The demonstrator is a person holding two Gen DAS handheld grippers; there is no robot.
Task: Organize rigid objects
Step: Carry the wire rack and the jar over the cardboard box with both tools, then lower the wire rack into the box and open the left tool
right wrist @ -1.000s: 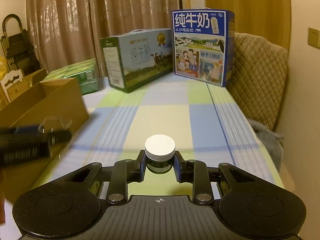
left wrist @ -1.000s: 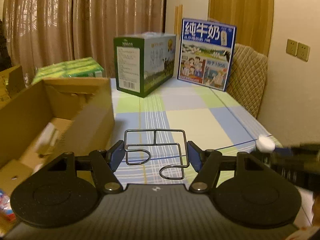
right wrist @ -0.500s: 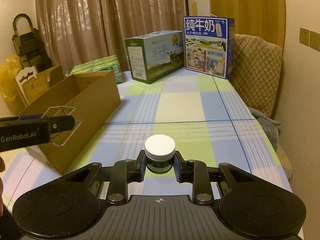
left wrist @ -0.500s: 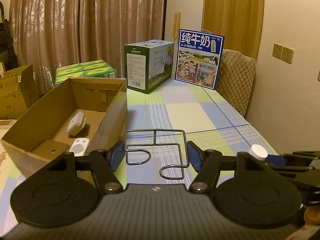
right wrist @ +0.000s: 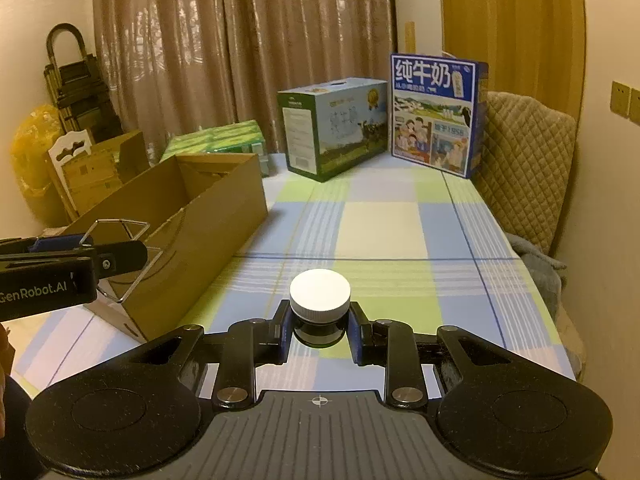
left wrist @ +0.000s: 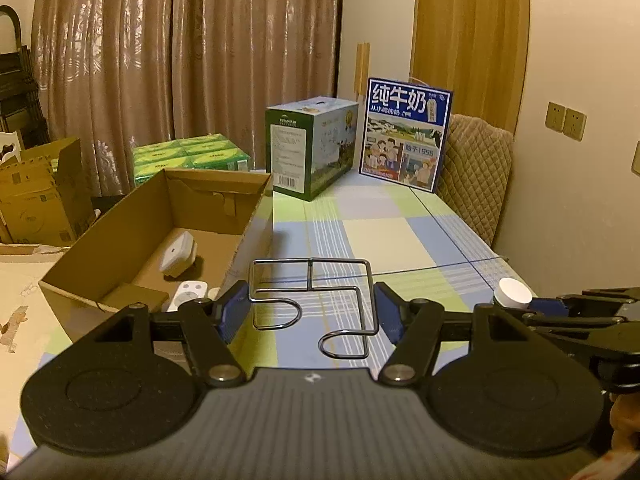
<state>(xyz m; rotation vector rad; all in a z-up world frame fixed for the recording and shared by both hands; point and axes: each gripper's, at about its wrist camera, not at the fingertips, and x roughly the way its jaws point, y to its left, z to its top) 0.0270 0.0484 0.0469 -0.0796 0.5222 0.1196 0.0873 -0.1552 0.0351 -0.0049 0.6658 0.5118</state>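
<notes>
Right now the left claw [left wrist: 310, 312] is closed on a bent silver wire rack [left wrist: 316, 300], its blue pads pressing the rack's two outer sides so the frame spans the whole gap between the fingers. The rack hangs above the checked green, blue and white tabletop [left wrist: 384, 236], just to the right of the open brown cardboard box [left wrist: 132, 232]. From the right wrist view the same rack [right wrist: 120, 236] juts forward out of the left claw [right wrist: 86, 246], in front of the box's [right wrist: 208, 216] long side wall.

The right claw [right wrist: 319, 330] is clamped on a small dark glass jar with a white ribbed screw cap [right wrist: 320, 300]; the pads grip the dark body just under the cap, and the cap sits centred between the fingers and above them. In the left wrist view that jar [left wrist: 514, 292] shows at the far right, with the right claw [left wrist: 532, 306] reaching in from the edge; both are held clear of the tabletop [right wrist: 380, 236], well apart from the rack.

Inside the box lie a white square plug adapter [left wrist: 178, 254] and a flat white device with round openings [left wrist: 188, 294], near the box's front wall. At the far end of the tabletop stand a green milk carton case [left wrist: 310, 148] and a blue milk carton case with Chinese lettering [left wrist: 406, 132].
</notes>
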